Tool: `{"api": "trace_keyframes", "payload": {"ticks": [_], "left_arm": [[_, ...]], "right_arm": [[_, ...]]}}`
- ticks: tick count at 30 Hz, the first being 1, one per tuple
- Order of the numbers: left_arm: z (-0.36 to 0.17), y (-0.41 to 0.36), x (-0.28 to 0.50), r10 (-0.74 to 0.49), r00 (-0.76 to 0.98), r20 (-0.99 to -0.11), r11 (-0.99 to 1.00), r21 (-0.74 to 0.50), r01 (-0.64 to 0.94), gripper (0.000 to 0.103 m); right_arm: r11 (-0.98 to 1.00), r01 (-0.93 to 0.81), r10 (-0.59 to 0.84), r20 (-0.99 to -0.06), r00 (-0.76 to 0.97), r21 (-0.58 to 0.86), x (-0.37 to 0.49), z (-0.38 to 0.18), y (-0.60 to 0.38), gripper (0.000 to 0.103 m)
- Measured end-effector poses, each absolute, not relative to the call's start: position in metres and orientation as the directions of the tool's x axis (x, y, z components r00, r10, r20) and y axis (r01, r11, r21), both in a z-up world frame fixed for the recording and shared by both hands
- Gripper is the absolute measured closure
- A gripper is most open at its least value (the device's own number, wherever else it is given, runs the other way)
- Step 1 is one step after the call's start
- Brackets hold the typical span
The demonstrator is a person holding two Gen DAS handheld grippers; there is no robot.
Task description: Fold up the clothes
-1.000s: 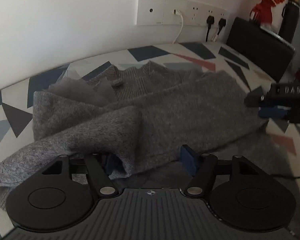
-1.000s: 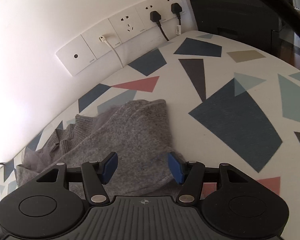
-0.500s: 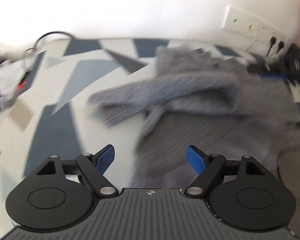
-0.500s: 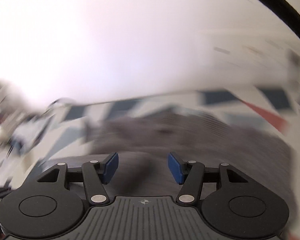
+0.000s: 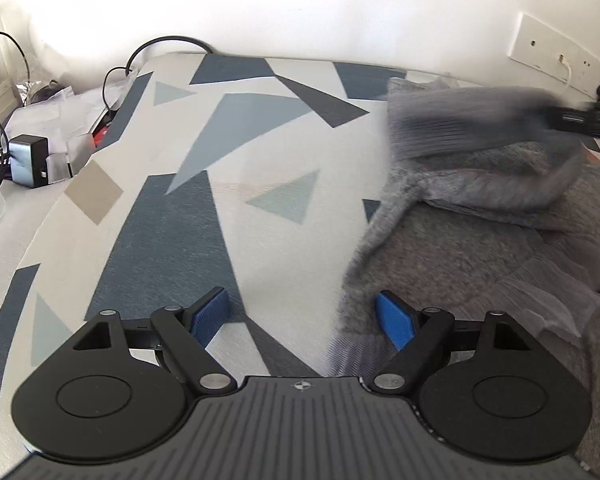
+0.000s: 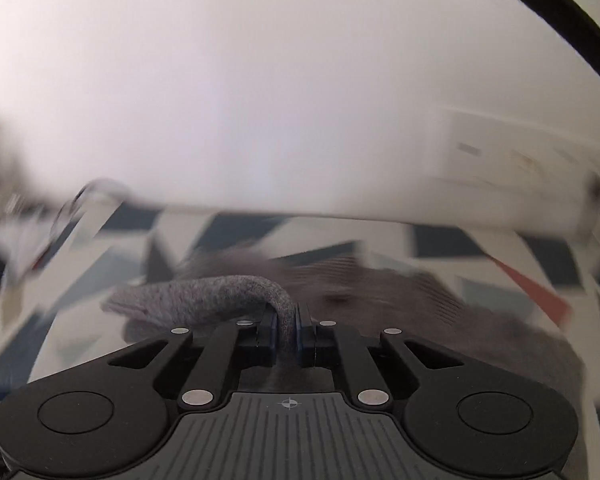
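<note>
A grey knitted sweater lies crumpled on the right of the patterned table. My left gripper hovers low over its left hem, jaws opening wide, nothing pinched; the right blue pad is over the fabric edge, the left pad over bare table. My right gripper is closing, its pads pressing on a grey sleeve that arches up and to the left. The left wrist view shows that sleeve blurred and lifted above the body, with the right gripper at the far right edge.
Off the table's left edge sit a grey charger block, black cables and crumpled plastic. A white wall runs behind, with a socket strip at the right. The left half of the table is bare patterned cloth.
My left gripper let go of the sweater, swung left to its hem and opened wider. My right gripper turned left and closed on the sleeve, which now hangs lifted.
</note>
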State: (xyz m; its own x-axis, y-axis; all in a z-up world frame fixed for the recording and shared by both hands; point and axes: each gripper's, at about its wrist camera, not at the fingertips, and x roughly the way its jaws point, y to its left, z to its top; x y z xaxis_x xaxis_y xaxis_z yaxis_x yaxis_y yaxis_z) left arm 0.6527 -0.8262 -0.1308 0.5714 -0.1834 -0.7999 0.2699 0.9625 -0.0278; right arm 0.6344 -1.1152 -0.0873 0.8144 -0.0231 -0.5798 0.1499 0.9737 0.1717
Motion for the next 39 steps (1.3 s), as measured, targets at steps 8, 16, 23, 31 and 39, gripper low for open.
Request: {"api": "trace_keyframes", "payload": {"ticks": [8,16,23,31,39], "left_arm": [[-0.130,-0.839,0.662,-0.182,0.567,-0.804,0.951,0.001,0.308,0.014],[-0.119,-0.890,0.661,-0.231,0.635,-0.737,0.893,0.097,0.439,0.014],[-0.115,-0.922,0.662,-0.265,0.672,-0.691,0.843,0.173,0.510,0.014],[-0.119,-0.948,0.657,-0.327,0.659,-0.677,0.767,0.217,0.604,0.014],[-0.110,-0.942,0.688,-0.232,0.741,-0.630,0.854,0.233,0.465,0.018]], "right_arm": [[0.727,0.577,-0.123,-0.755,0.644,0.374,0.549,-0.124,-1.230,0.060],[0.743,0.617,-0.276,-0.721,0.635,0.259,0.567,-0.109,-1.227,0.054],[0.554,0.712,-0.230,-0.743,0.628,0.431,0.572,-0.111,-1.266,0.053],[0.306,0.704,-0.131,-0.704,0.698,0.641,0.559,-0.142,-1.326,0.097],[0.446,0.549,-0.104,-0.569,0.816,0.707,0.579,-0.078,-1.305,0.098]]}}
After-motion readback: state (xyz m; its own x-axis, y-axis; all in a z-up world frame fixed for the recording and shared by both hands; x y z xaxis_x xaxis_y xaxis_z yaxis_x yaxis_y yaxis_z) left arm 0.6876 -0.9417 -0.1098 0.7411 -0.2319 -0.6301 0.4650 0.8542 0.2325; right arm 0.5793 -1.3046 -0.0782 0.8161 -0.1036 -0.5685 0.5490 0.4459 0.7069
